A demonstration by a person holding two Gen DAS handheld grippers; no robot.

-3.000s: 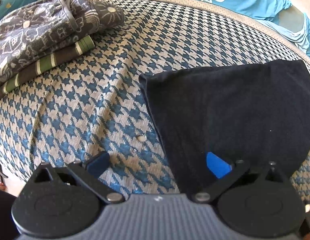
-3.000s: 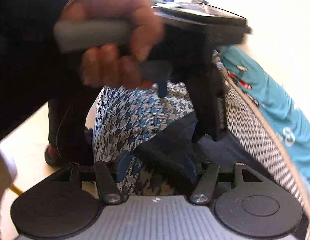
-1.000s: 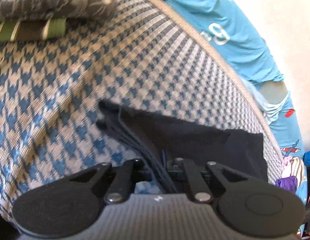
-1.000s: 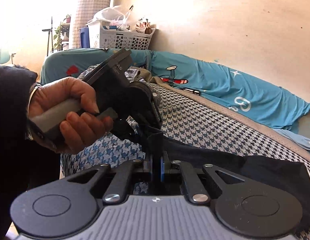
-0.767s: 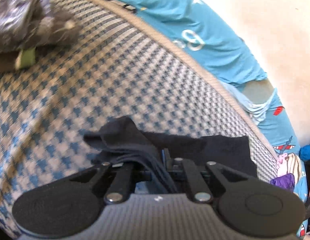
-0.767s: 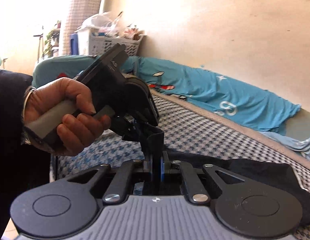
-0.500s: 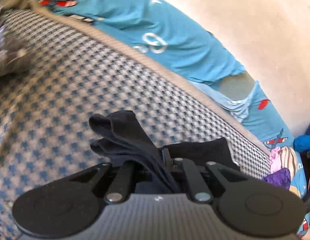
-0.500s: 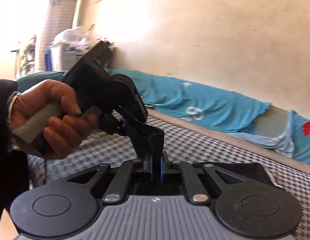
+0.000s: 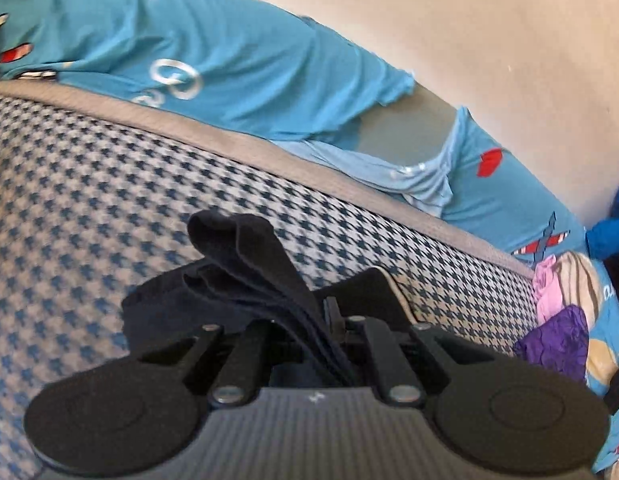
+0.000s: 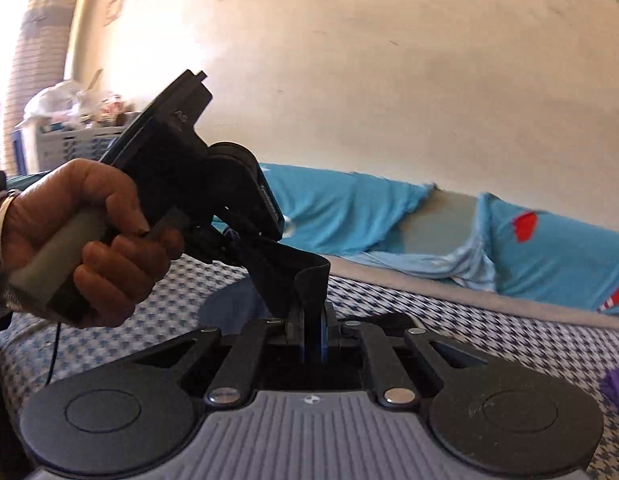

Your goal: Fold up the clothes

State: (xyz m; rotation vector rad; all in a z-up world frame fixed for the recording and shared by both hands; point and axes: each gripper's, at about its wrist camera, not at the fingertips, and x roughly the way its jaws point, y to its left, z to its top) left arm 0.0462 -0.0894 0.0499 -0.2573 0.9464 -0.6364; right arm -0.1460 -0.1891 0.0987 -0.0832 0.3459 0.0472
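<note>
Lifted off the houndstooth cover point(image 9: 89, 184), black garment point(image 9: 249, 256) spans both claws.

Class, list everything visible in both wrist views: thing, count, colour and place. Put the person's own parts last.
Black garment: one, black, bunched, clamped in both tongs over the bed.
Houndstooth cover: one, blue and white, spread under the garment.
Blue sheet: one, bright blue, printed, along the wall.
Purple cloth: one, purple, right edge.
Laundry basket: one, white, far left.
Left tongs: one, black, shut.
Right tongs: one, black, shut.
Left hand: one, gripping the handle.
</note>
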